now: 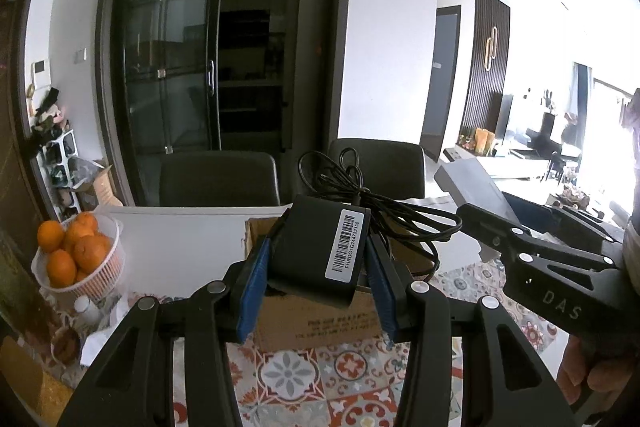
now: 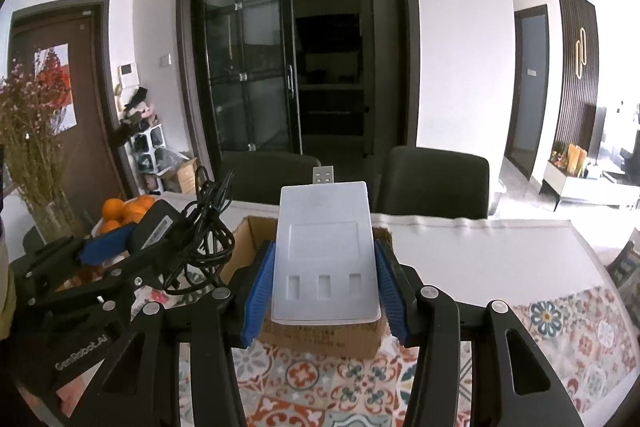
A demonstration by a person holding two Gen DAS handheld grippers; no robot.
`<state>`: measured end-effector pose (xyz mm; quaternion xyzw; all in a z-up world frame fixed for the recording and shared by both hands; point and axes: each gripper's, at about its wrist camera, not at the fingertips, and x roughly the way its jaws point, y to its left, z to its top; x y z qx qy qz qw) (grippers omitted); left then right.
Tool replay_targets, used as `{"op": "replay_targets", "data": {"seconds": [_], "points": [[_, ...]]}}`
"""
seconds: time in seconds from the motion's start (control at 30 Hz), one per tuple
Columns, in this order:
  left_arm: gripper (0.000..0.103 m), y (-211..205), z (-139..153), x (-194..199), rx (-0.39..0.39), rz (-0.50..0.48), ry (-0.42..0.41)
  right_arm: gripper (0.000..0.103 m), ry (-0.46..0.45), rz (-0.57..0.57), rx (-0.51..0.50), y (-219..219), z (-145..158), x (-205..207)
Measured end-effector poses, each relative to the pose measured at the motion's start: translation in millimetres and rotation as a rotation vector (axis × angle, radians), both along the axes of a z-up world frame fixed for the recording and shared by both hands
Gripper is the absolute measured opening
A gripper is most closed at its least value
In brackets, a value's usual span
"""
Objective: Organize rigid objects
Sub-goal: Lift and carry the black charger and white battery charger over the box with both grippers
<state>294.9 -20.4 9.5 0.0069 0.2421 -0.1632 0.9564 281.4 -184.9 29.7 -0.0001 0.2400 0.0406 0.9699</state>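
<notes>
My left gripper [image 1: 316, 263] is shut on a black power adapter [image 1: 316, 251] with a barcode label and a bundled black cable [image 1: 360, 187], held above an open cardboard box [image 1: 312, 323]. My right gripper [image 2: 326, 263] is shut on a flat white device with a USB plug [image 2: 325, 251], held above the same cardboard box [image 2: 248, 239]. In the right wrist view the left gripper with the adapter [image 2: 154, 227] and its cable is at the left. In the left wrist view the right gripper's black frame [image 1: 552, 267] is at the right, its fingertips hidden.
A white basket of oranges [image 1: 76, 255] stands at the table's left, next to small jars. A vase of dried flowers [image 2: 32, 155] is at far left. Two dark chairs [image 1: 218, 179] stand behind the table. A patterned cloth [image 2: 560, 327] covers the table.
</notes>
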Motion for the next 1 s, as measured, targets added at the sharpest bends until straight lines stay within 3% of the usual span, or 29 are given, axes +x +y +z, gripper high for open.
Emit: {"op": "replay_targets", "data": {"seconds": [0.47, 1.0], "points": [[0.046, -14.7, -0.5, 58.4, 0.038, -0.008, 0.072, 0.049, 0.091, -0.015, 0.027, -10.6, -4.5, 60.1], [0.046, -40.3, -48.0, 129.0, 0.096, -0.014, 0.33, 0.049, 0.338, -0.004, 0.082, -30.0, -54.8, 137.0]]}}
